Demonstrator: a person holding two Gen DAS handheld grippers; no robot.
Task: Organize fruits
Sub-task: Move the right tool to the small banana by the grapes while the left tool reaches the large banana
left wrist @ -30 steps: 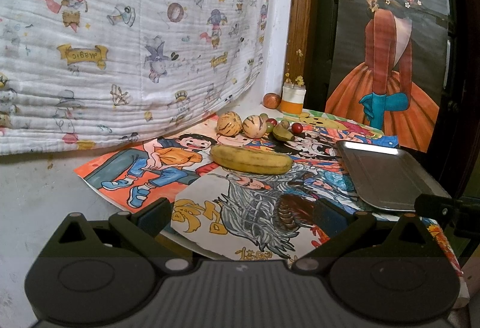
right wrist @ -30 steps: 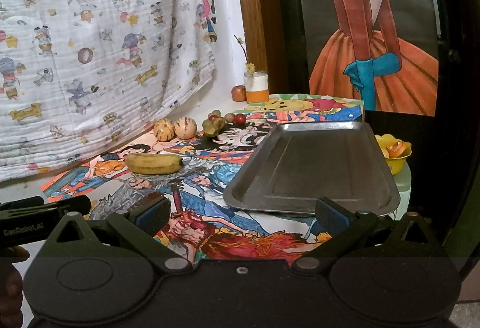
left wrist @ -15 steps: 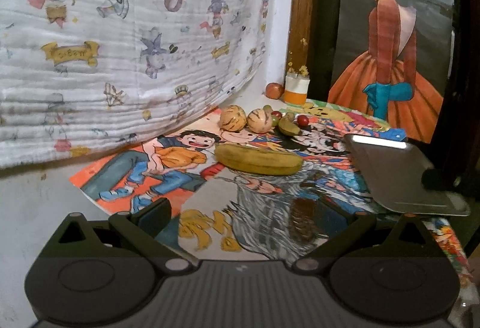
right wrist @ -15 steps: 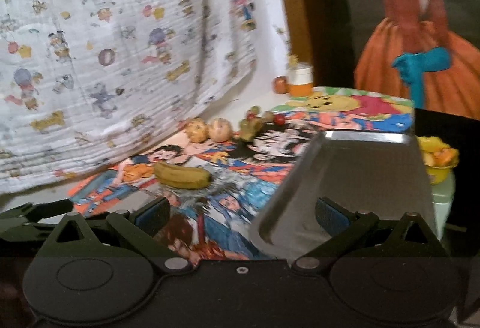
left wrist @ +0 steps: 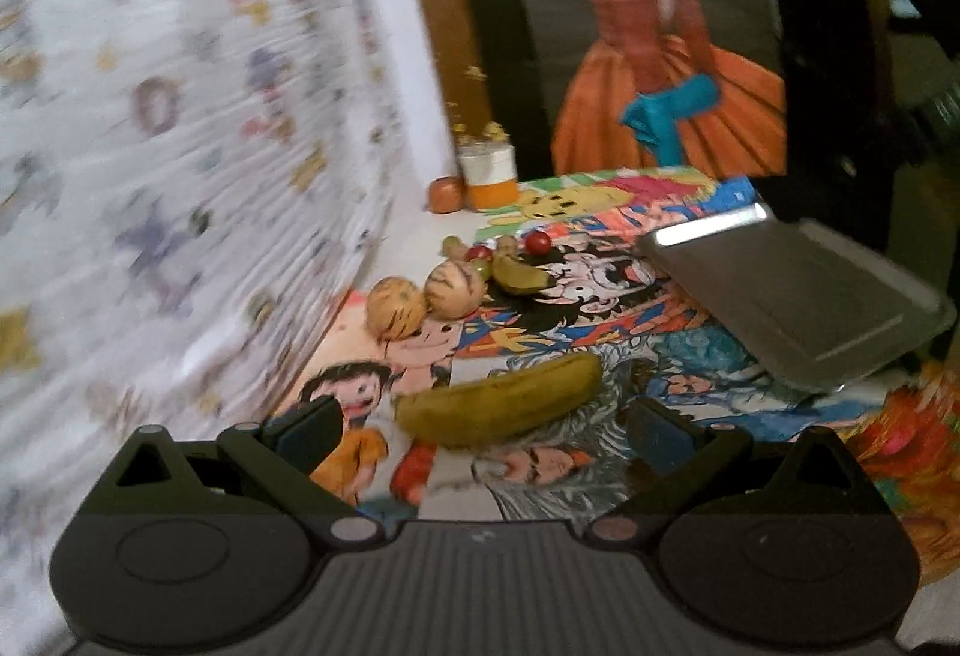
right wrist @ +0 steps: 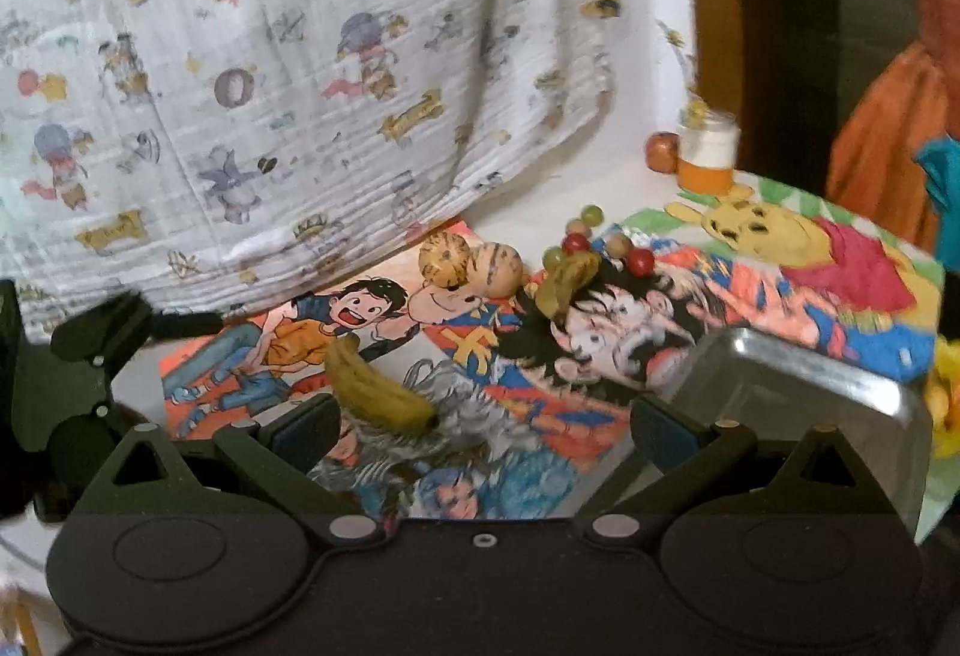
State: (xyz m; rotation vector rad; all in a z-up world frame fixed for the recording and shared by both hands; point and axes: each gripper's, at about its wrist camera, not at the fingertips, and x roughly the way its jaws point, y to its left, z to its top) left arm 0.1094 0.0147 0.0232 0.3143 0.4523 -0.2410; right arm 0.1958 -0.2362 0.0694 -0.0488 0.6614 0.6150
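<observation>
A: Where's the banana (left wrist: pixel 501 404) relative to the tongs?

B: On the cartoon-covered table (left wrist: pixel 606 308), just ahead of the left gripper (left wrist: pixel 483 425), whose fingers are spread wide and empty. The right gripper (right wrist: pixel 483 425) is equally wide, holding nothing, banana near its left finger.

A: Any difference between views?

B: The right view alone shows the left gripper's body; both show the metal tray (left wrist: pixel 798 302) at the table's right edge.
</observation>
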